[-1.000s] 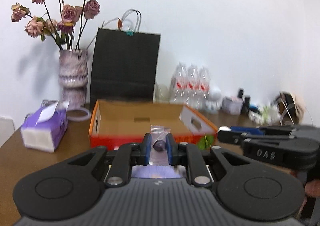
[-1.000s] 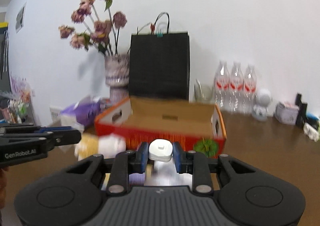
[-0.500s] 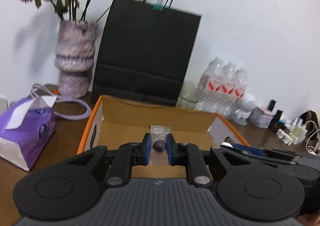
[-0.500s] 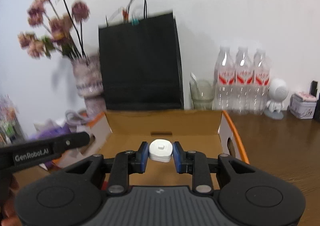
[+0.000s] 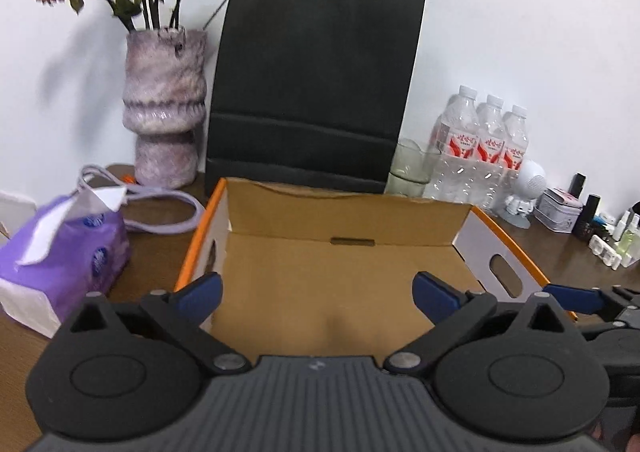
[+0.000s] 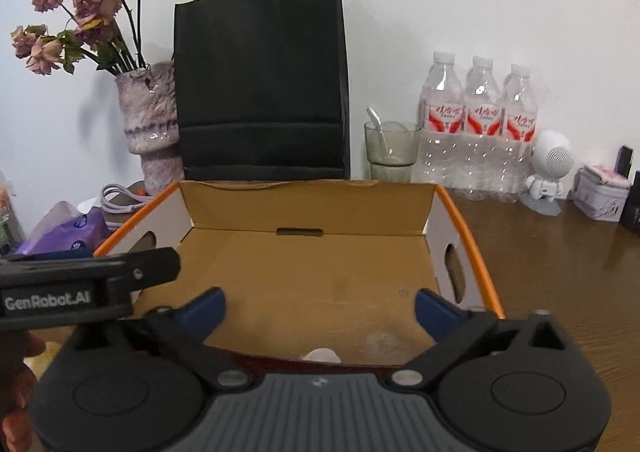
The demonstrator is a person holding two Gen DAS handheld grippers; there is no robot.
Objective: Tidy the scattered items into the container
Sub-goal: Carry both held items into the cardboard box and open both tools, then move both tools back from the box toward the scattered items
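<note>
An open cardboard box with orange rim [image 5: 202,236] [image 6: 476,236] lies on the brown table. My left gripper [image 5: 318,294] is open and empty above the box's near part. My right gripper [image 6: 320,306] is open too, above the box's near edge. A small white item [image 6: 320,355] lies in the box just below the right gripper, partly hidden by its body. The candy packet is not in sight. The right gripper shows at the right edge of the left wrist view [image 5: 576,298], the left gripper at the left of the right wrist view [image 6: 88,284].
Behind the box stand a black paper bag [image 5: 316,92], a purple vase with dried roses [image 5: 166,108], a glass [image 6: 390,150] and three water bottles [image 6: 478,124]. A purple tissue pack [image 5: 60,252] lies left of the box. Small items [image 5: 600,228] line the far right.
Both grippers have opened. The candy packet has left the left gripper and the white item has dropped from the right one into the box. Both moved forward over the box.
</note>
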